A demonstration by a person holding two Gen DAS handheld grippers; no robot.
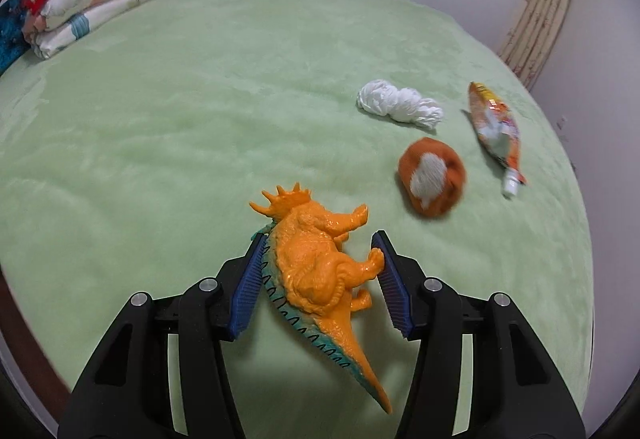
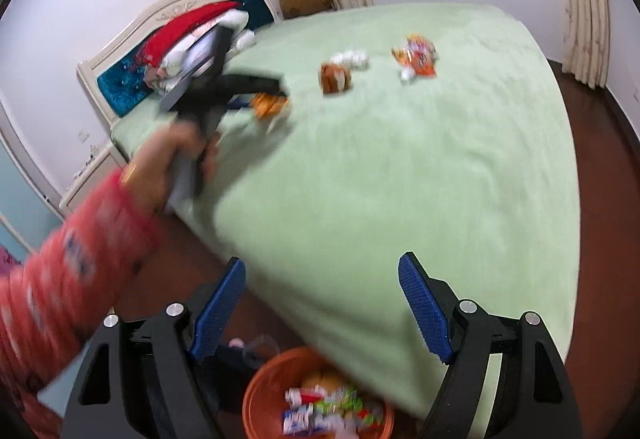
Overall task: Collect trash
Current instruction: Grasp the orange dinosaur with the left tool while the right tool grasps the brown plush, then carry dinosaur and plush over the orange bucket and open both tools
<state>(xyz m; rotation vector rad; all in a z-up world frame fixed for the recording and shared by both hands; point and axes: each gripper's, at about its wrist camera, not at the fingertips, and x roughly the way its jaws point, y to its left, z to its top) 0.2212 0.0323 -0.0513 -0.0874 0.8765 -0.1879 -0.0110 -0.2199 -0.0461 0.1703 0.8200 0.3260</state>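
Left claw (image 1: pixel 320 279) clamped on orange toy dinosaur (image 1: pixel 316 271) on green bed (image 1: pixel 200 119). Beyond: crumpled white tissue (image 1: pixel 400 105), orange-white plush ball (image 1: pixel 432 177), snack wrapper (image 1: pixel 496 131).

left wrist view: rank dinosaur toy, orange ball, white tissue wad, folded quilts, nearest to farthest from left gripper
1. dinosaur toy, between the left gripper pads.
2. orange ball, ahead right.
3. white tissue wad, beyond the ball.
4. folded quilts, far left by the headboard.

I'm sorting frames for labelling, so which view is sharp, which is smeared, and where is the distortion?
Left wrist view: the dinosaur between the jaws is crisp; the orange ball and wrapper near the right edge are slightly smeared. Right wrist view: motion blur all over, worst on the sleeve and bin. Both views: fisheye bends the bed and darkens the corners.
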